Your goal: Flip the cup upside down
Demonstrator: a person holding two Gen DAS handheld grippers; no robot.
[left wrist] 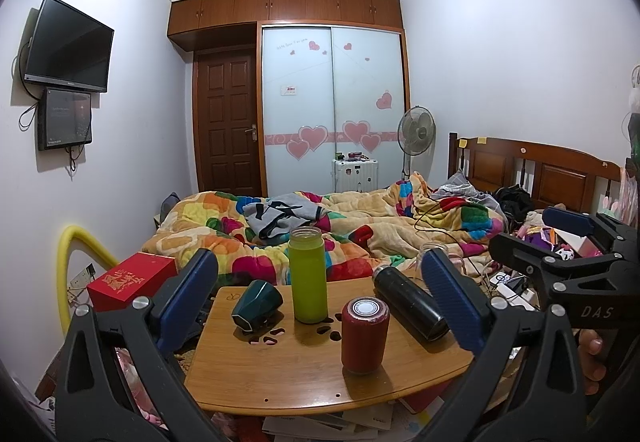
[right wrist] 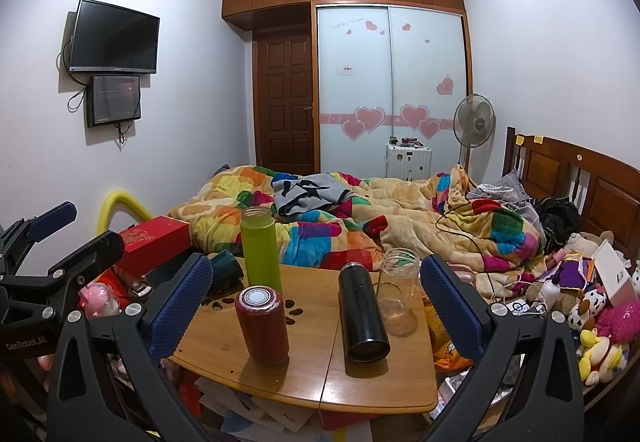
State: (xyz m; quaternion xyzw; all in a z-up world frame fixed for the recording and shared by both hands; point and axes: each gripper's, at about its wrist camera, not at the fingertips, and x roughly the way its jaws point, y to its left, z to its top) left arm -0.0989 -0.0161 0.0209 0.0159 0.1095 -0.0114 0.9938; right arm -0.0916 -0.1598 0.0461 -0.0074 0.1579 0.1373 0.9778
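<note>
A small bamboo table (left wrist: pixel 280 374) (right wrist: pixel 304 382) holds several cups. A red cup (left wrist: pixel 364 334) (right wrist: pixel 262 324) stands near the front with its base up. A lime green cup (left wrist: pixel 307 276) (right wrist: pixel 260 250) stands upright, mouth open. A black flask (left wrist: pixel 412 302) (right wrist: pixel 362 316) lies on its side. A dark green mug (left wrist: pixel 256 304) (right wrist: pixel 226 268) lies tipped at the left. A clear glass cup (right wrist: pixel 396 292) stands at the table's right edge. My left gripper (left wrist: pixel 318 294) (right wrist: pixel 66 230) and right gripper (right wrist: pixel 316 302) (left wrist: pixel 532 234) are open, empty, and short of the table.
A bed with a colourful blanket (left wrist: pixel 360 226) lies behind the table. A red box (left wrist: pixel 132 280) and a yellow tube (left wrist: pixel 68 266) are at the left. Plush toys and cables (right wrist: pixel 580 306) crowd the right. Papers (right wrist: pixel 260 414) lie under the table.
</note>
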